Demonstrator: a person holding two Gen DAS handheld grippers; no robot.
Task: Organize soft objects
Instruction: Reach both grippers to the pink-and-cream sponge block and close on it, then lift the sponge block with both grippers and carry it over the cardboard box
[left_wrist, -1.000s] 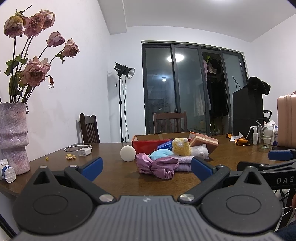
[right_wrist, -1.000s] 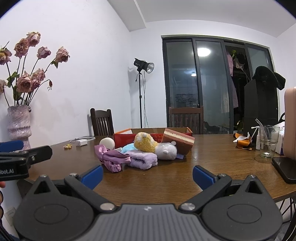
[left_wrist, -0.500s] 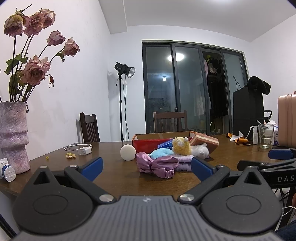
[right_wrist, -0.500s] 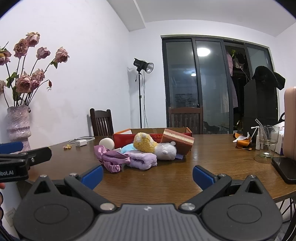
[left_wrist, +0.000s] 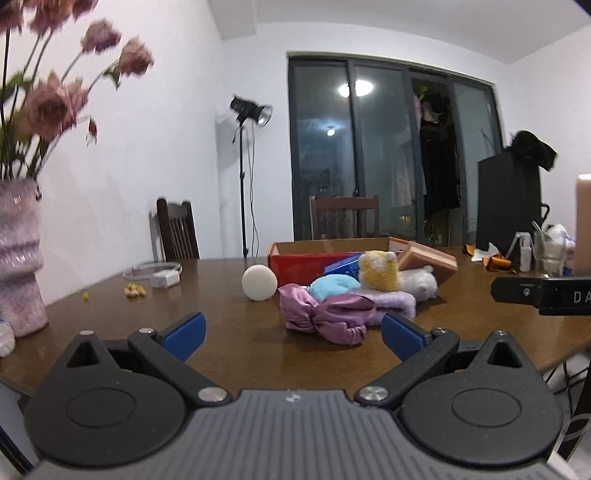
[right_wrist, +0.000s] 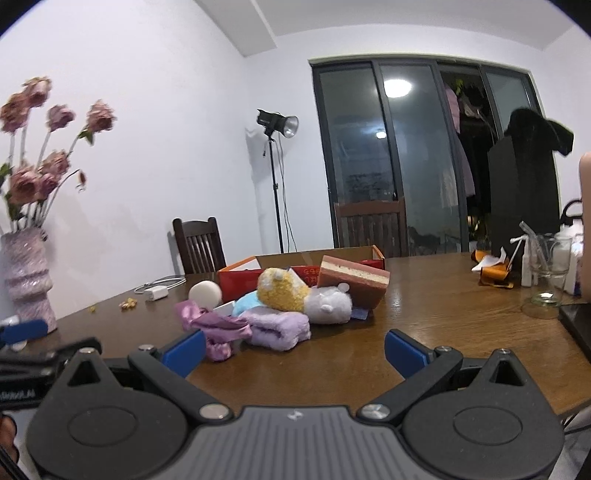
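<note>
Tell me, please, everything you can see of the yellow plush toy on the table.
The yellow plush toy is small, rounded and fuzzy, with a paler cream patch on top. It sits high in the pile of soft things, against the white plush beside it and above the folded lilac towel, just in front of the red cardboard box. Nothing grips it.

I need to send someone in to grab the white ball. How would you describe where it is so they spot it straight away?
Start at the red cardboard box in the middle of the wooden table. The soft things are heaped in front of it; the white ball sits apart at the heap's vase-side edge, by the box's corner. It is the only plain, smooth, round thing there; its neighbours are coloured cloth or plush.
</note>
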